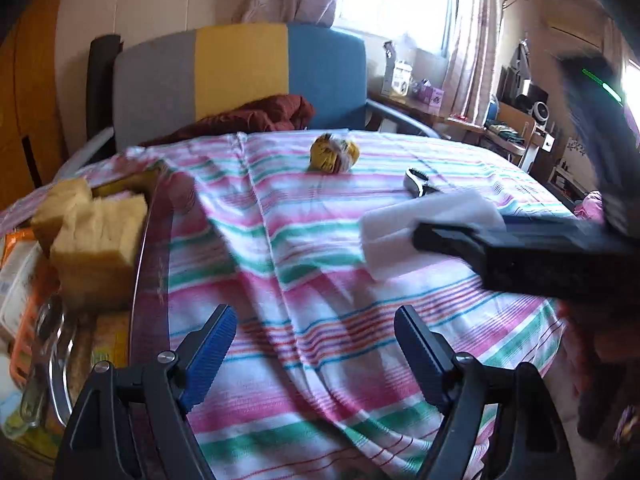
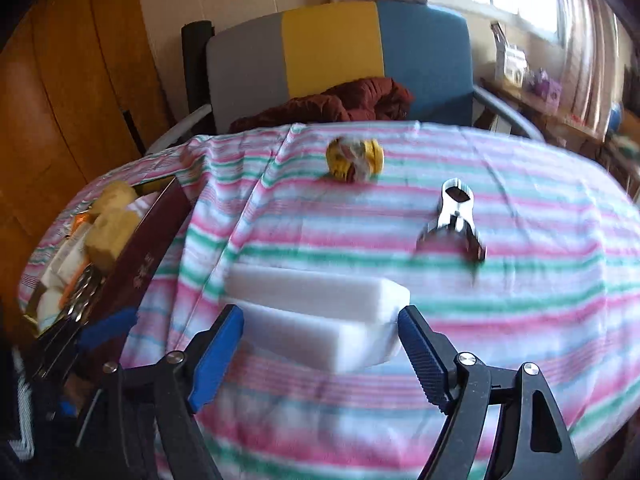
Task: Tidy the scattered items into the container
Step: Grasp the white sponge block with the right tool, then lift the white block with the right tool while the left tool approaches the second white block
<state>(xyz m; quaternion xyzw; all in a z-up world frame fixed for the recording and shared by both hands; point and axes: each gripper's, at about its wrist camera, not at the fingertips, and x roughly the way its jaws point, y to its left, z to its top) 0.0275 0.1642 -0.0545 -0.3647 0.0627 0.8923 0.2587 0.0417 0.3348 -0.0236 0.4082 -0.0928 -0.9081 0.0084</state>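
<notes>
A: Nearest first. Our left gripper (image 1: 312, 356) hangs over the striped cloth (image 1: 320, 360) with its jaws wide and nothing between them. Our right gripper (image 2: 320, 354) is spread just as wide; the white foam block (image 2: 320, 316) sits in the gap. Can we call contact?

B: No. The right wrist view is motion-blurred, and we cannot tell whether either pad touches the block. In the left wrist view the right gripper (image 1: 424, 236) crosses from the right as a dark smeared mass, and it covers part of the white foam block (image 1: 424, 228).

A: Container next. The dark red box (image 2: 148, 248) stands at the left edge of the table, cut off by both frames.

B: We see yellow sponge pieces (image 1: 96, 248) piled in it, an orange packet (image 1: 24, 320), and something clear and shiny near the front. We cannot identify the rest.

A: Farther out, the metal nippers (image 2: 456, 216) lie on the cloth beyond the block, apart from it. In the left view only their head shows.

B: Farthest on the cloth is the yellow ball (image 2: 354, 158), too blurred to name. Behind the table: a grey, yellow and blue chair (image 2: 332, 60) with a dark red garment (image 2: 340, 104) on its seat.
</notes>
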